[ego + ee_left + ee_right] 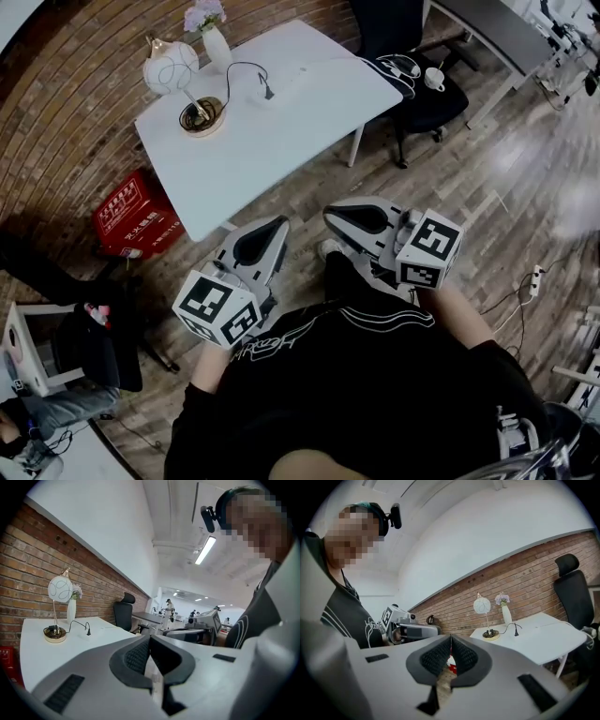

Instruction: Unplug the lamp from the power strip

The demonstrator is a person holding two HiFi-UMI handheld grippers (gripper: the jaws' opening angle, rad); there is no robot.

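Note:
The lamp (172,67), a white globe on a gold base, stands at the far left of the white table (281,141). Its black cord loops right to a black plug (267,92) standing upright in a white power strip that barely shows against the tabletop. Both grippers are held close to my body, well short of the table. My left gripper (281,223) is shut and empty, and so is my right gripper (328,214). The left gripper view shows the lamp (60,589) and plug (88,632) far beyond the left gripper (149,638). The right gripper view shows the lamp (482,605) and plug (515,632) far past the right gripper (451,638).
A white vase of flowers (216,42) stands behind the lamp. A red box (136,217) sits on the wood floor left of the table. A black office chair (417,89) stands at the table's right end. Another power strip (534,279) lies on the floor at right.

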